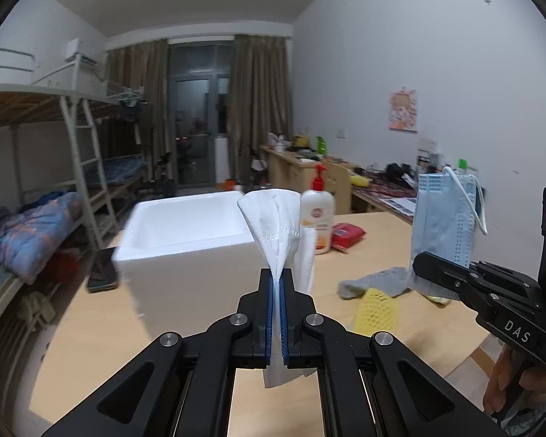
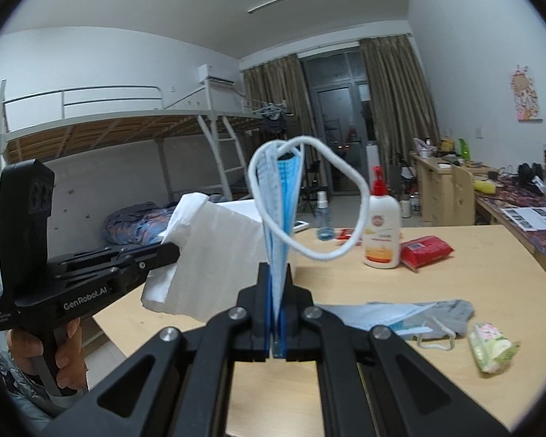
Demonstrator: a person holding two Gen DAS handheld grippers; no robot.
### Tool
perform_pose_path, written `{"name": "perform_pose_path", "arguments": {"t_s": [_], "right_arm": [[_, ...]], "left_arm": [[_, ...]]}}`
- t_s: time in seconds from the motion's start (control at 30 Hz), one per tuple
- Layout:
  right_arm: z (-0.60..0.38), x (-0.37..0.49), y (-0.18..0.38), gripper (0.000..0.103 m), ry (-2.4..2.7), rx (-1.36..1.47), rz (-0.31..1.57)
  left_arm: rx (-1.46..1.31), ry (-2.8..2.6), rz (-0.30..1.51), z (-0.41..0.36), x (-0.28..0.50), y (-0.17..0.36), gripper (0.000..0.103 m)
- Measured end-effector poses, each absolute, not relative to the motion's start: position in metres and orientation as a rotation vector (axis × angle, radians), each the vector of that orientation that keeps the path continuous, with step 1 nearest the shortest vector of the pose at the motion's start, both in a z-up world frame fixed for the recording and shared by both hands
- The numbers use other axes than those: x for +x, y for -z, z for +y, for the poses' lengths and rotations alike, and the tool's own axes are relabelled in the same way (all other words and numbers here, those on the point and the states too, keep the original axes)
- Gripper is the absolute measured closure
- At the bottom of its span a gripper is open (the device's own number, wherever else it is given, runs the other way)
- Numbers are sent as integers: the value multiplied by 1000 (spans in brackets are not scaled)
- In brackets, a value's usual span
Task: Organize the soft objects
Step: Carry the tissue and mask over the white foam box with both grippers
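The left gripper [image 1: 276, 284] is clamped on a crumpled white paper tissue [image 1: 273, 218] that fans upward above its fingertips. To its right, the right gripper [image 2: 278, 276] pinches a folded pale-blue surgical face mask [image 2: 278, 196] standing upright, with its white ear loop [image 2: 345, 196] curling out. Just ahead of the left gripper sits a white foam box [image 1: 185, 233] on the light wooden table [image 1: 400, 225]; beyond the right one stands a white lotion bottle with a red pump [image 2: 380, 225].

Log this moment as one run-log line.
left gripper: shut on white tissue | right gripper: shut on blue face mask | both held above table | foam box: nothing visible inside
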State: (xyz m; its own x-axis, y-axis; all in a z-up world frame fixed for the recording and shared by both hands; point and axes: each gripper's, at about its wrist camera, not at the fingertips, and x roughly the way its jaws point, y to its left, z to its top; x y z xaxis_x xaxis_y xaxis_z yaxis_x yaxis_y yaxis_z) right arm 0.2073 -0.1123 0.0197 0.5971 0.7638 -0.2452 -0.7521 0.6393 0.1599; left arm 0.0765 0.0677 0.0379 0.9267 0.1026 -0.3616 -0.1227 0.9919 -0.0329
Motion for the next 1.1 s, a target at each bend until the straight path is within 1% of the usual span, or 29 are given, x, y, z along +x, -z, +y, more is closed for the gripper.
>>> {"name": "perform_pose_path", "arguments": {"t_s": [0.27, 0.57, 0.83, 1.1], "right_arm": [[-81, 193, -23, 97, -982, 22, 297], [-42, 169, -28, 97, -1073, -6, 288], [-24, 150, -28, 97, -1075, -33, 287], [-15, 141, -31, 97, -972, -74, 285]], "left_arm": [[-65, -203, 350, 97, 29, -38, 100], [-91, -273, 328, 117, -5, -38, 100], [-96, -268, 336, 119, -14, -32, 100], [-96, -257, 330, 119, -11, -33, 100]]}}
